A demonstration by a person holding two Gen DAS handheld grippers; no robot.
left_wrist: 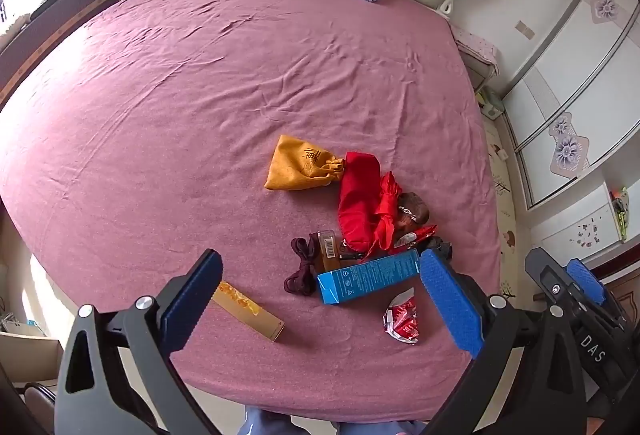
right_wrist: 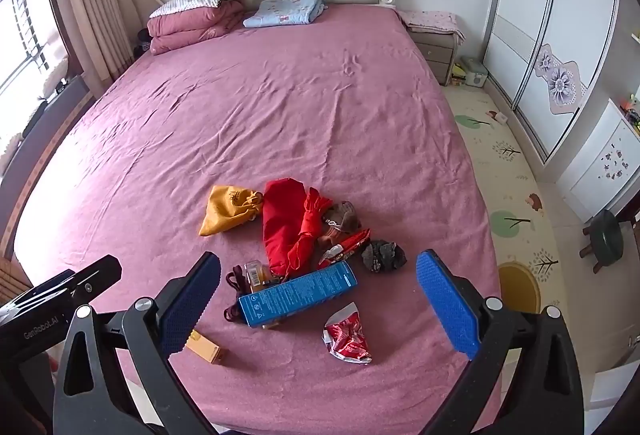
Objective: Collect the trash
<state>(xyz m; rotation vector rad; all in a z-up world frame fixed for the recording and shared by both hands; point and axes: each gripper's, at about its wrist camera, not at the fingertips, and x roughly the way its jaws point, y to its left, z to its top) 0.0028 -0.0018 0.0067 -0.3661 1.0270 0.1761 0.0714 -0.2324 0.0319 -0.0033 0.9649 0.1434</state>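
Litter lies near the foot of a pink bed (left_wrist: 200,95) (right_wrist: 280,107): a blue carton (left_wrist: 370,277) (right_wrist: 298,293), a crumpled red wrapper (left_wrist: 402,319) (right_wrist: 348,335), a tan carton (left_wrist: 248,309) (right_wrist: 204,347), a dark cord (left_wrist: 302,267) (right_wrist: 234,285) and an amber bottle (left_wrist: 329,249) (right_wrist: 256,275). A yellow pouch (left_wrist: 302,165) (right_wrist: 230,209) and a red cloth bag (left_wrist: 362,203) (right_wrist: 290,223) lie behind them. My left gripper (left_wrist: 320,299) hangs open above the blue carton, holding nothing. My right gripper (right_wrist: 318,299) is open too, above the same pile.
A dark crumpled scrap (right_wrist: 382,255) and a red snack packet (right_wrist: 346,245) lie right of the red bag. Folded bedding (right_wrist: 192,21) and a blue towel (right_wrist: 284,11) sit by the headboard. A patterned floor mat (right_wrist: 516,203), a stool (right_wrist: 606,239) and wardrobes (right_wrist: 560,35) are to the right.
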